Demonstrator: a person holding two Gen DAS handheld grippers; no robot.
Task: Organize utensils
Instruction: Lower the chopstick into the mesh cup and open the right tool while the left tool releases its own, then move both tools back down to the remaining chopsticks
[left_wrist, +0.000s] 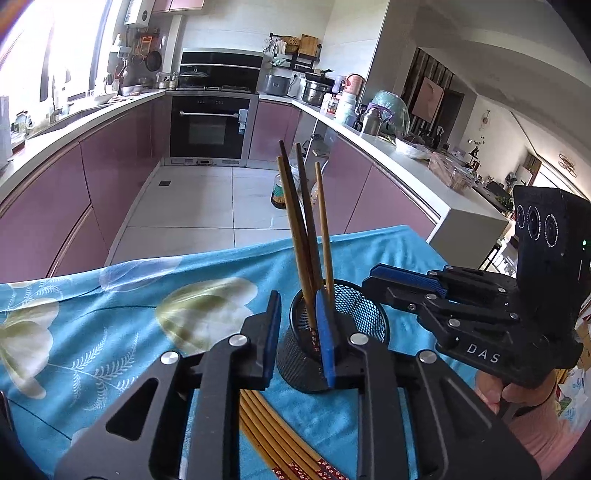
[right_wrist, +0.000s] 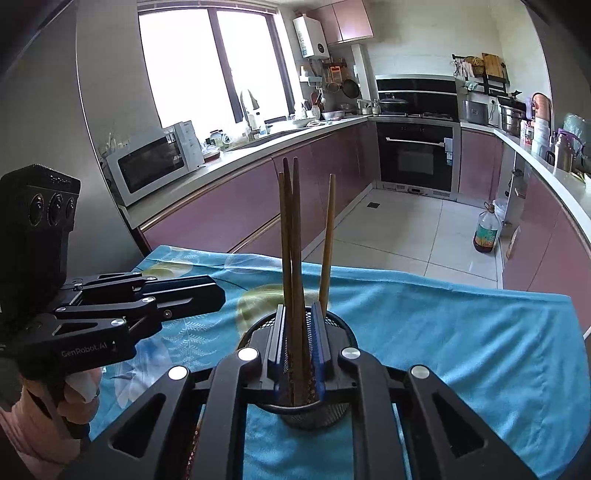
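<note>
Loading chopsticks (right_wrist: 291, 236) into mesh cup (left_wrist: 369, 314) on the counter.
Our right gripper (right_wrist: 298, 343) jaws pinch a pair; left gripper (left_wrist: 300, 332) jaws straddle the rim, wide. We risk tipping the cup by dragging.

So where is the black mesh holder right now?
The black mesh holder stands upright on the blue floral cloth, centre of both wrist views, with four wooden chopsticks in it, directly ahead of the left gripper.

Lettering on right gripper (left_wrist: 388, 275), seen from the left wrist view: white capitals "DAS" on its black body.
Lettering on left gripper (right_wrist: 218, 295), seen from the right wrist view: white "GenRobot.AI" on its black body.
Other labels: too small or blurred to read.
</note>
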